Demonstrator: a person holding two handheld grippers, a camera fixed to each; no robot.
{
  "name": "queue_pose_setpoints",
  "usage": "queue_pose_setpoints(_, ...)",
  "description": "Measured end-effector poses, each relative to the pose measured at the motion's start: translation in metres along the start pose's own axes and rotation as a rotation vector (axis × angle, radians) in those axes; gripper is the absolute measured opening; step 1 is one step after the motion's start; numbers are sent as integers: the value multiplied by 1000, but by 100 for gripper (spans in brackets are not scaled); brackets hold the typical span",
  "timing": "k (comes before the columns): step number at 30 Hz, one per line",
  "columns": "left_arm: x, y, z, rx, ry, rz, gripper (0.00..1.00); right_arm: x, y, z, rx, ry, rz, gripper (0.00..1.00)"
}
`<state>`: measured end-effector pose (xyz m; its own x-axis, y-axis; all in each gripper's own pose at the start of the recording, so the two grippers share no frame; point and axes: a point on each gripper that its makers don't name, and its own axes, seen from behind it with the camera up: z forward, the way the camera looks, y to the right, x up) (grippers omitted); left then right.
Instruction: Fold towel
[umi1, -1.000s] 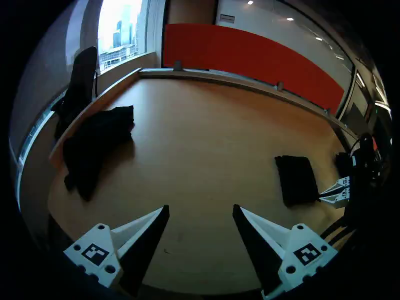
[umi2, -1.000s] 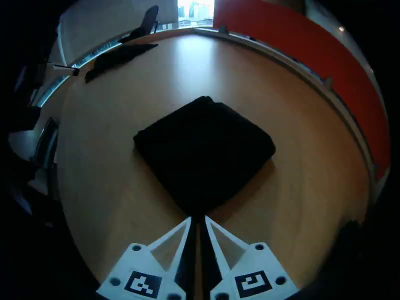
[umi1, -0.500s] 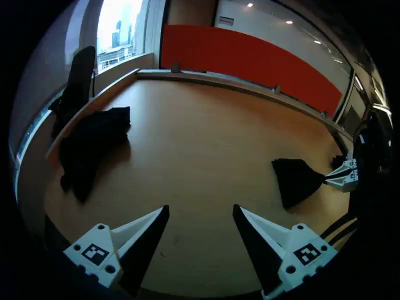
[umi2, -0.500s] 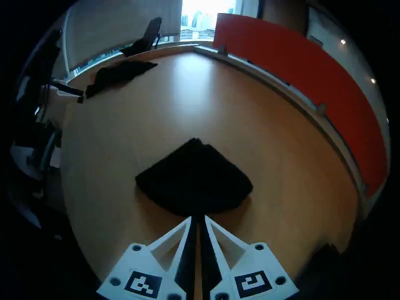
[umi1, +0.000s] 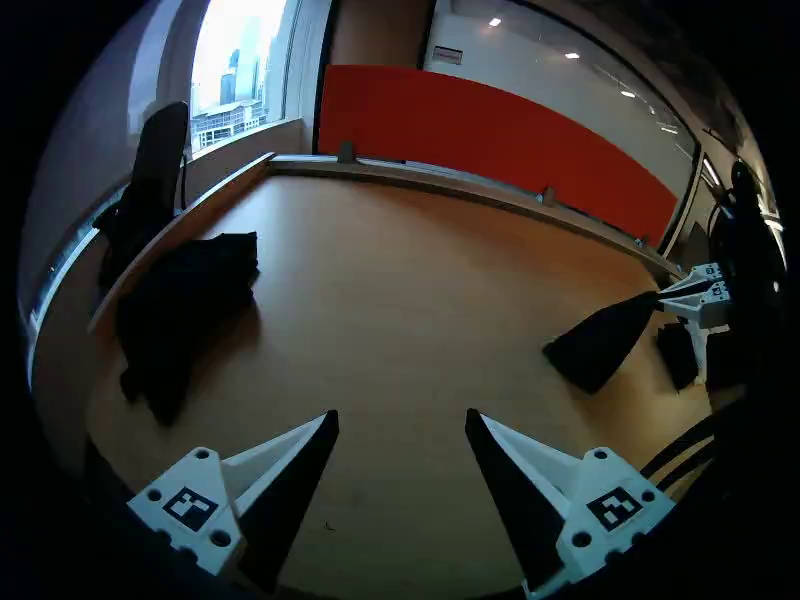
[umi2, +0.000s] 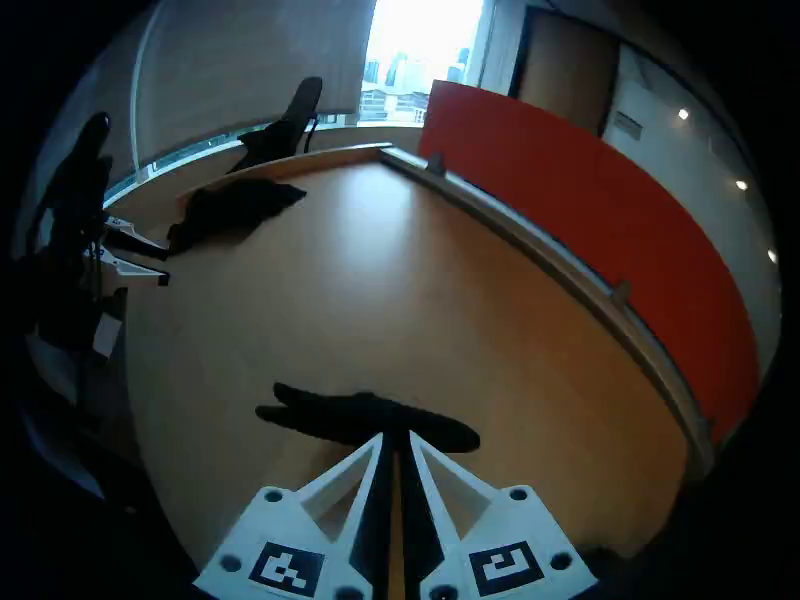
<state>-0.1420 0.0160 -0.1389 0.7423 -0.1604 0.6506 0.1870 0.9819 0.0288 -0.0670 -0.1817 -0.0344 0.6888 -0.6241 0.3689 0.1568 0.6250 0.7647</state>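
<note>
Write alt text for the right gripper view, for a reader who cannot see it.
The right gripper, shut, pinches a black towel over a wooden table. Farther back lies a heap of dark cloth; a red partition lines the table's right edge.

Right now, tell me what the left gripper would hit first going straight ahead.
Probably the bare wooden table: the open left gripper points at a stretch between the dark cloth pile and the towel held by the right gripper. Depth is hard to judge.

White wedge-shaped left claw (umi1: 400, 415), black inner pads (umi1: 300, 470), square black-and-white markers (umi1: 190, 507).
</note>
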Motion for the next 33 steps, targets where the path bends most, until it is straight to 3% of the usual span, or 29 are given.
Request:
queue_pose_setpoints(5, 6, 1, 0, -8, 12, 6, 94, 20, 13, -9, -27, 24, -18, 4)
queue_pose_setpoints(14, 13, 7, 0, -25, 24, 15, 94, 22, 43, -29, -75, 24, 2, 4)
queue_pose_setpoints(33, 18, 13, 1, -13, 21, 35, 94, -35, 145, -68, -198, -25, 116, 4)
